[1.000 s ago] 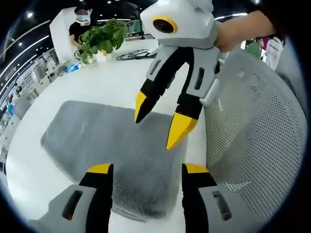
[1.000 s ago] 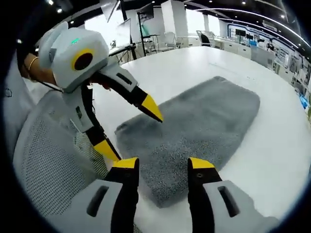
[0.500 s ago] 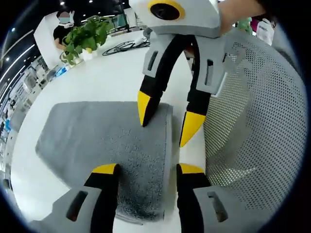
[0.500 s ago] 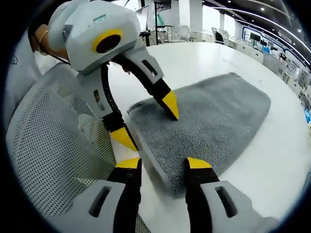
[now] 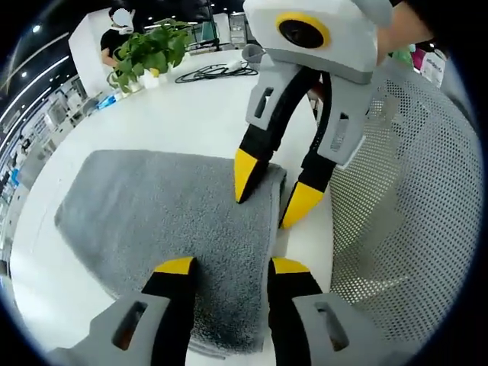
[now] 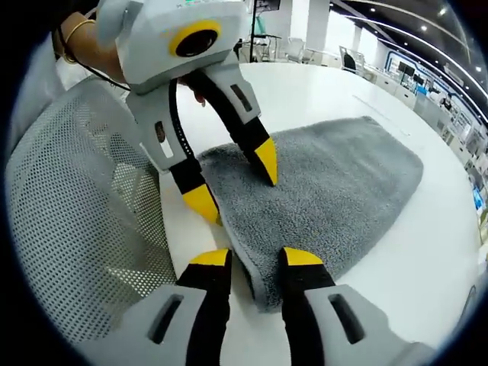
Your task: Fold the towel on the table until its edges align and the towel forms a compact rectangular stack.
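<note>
Between each claw's parted jaws lies the towel's [image 5: 168, 213] near edge.

We find open white table [image 5: 191, 114] beyond the towel [image 5: 152, 213]; mesh chair back [image 5: 412, 206] crowds its near edge; potted plant [image 5: 149, 49] and cables [image 5: 210, 72] stand far off.

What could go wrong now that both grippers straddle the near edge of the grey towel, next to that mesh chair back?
1. The left gripper and right gripper are open astride the grey fluffy towel; shutting too shallow may catch only fringe, and it could slip when lifted.
2. The white mesh chair back stands close beside both grippers; a swing could snag it.
3. Uneven pulls on the two corners could misalign the edges.
</note>
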Motion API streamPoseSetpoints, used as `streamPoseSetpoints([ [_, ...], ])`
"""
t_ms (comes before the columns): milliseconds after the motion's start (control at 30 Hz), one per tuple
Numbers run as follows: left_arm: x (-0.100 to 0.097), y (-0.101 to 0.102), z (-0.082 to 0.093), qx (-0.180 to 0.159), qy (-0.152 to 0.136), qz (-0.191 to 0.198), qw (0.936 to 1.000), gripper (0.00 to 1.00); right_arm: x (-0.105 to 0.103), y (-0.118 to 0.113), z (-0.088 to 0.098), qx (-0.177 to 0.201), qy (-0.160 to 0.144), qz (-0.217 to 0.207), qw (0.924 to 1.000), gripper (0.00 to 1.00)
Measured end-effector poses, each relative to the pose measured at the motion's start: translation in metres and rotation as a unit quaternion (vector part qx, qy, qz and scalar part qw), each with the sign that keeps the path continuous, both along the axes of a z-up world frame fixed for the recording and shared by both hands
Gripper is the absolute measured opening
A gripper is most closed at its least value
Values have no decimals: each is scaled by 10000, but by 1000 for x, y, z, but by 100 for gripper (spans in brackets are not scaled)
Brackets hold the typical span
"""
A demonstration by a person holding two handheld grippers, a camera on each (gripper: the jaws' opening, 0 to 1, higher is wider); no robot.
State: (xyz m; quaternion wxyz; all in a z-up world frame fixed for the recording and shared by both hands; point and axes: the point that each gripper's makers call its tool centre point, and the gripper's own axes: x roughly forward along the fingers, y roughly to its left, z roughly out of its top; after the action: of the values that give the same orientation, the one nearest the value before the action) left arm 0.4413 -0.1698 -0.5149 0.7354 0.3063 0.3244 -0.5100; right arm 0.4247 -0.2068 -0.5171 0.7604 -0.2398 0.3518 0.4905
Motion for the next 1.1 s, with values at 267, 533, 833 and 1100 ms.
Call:
streamPoseSetpoints([
  [267, 9, 1, 1, 200, -13, 23, 9998, 20, -1, 1, 3, -80, -87, 32, 9999, 22],
  [533, 16, 4, 0, -187, 803, 323, 9961, 15, 3, 0, 9, -209, -388, 113, 9990, 22],
  [833, 17, 2, 9, -786, 1917, 842, 9747, 15, 2, -10, 19, -276, -737, 94, 9969, 26],
  [1100, 20, 3, 16, -949, 2514, 1290, 9545, 15, 7, -10, 20, -942, -1533, 654, 9815, 28],
])
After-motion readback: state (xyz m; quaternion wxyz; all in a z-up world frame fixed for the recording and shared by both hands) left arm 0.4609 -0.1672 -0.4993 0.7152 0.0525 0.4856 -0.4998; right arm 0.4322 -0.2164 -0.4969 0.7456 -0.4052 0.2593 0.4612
